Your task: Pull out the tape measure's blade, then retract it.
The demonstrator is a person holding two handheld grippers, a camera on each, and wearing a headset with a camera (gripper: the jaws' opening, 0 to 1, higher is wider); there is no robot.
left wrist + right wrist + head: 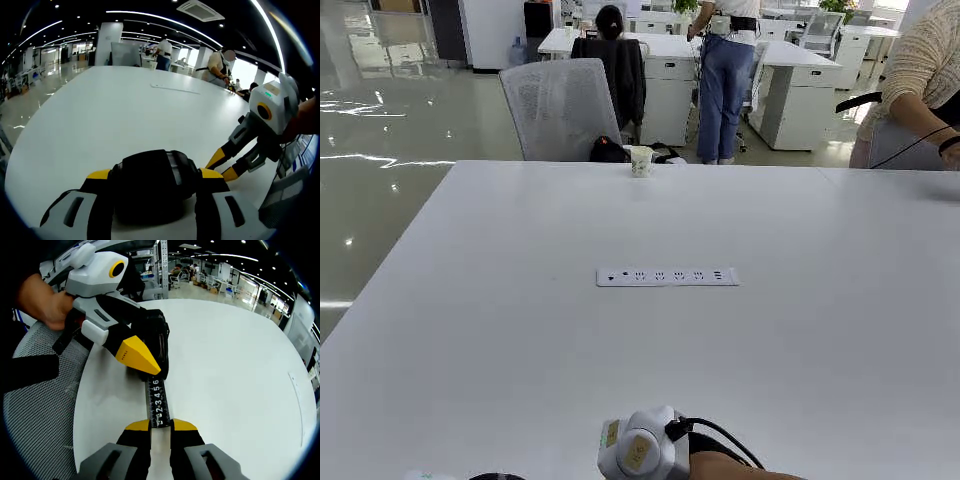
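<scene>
Black plastic is what I see between the jaws of the left hand-held gripper: the tape measure, its case clamped from both sides by the yellow-tipped fingers. It sits low over the white surface, close to the near edge, but I cannot tell whether it touches. In the right gripper view a hand grips that gripper's white body, with a grey mesh chair back beside it.

A short run of blade stands out of the case, dark with pale numerals, 2 to 6 readable. It reaches straight to the right hand-held gripper, whose jaws are pinched together on the blade's end.

From the head view I see the white top of a hand-held gripper at the bottom edge; which side it is I cannot tell. Further out on the surface lies a white power strip, and a paper cup stands at the far edge. A person's sleeve shows at the right.
</scene>
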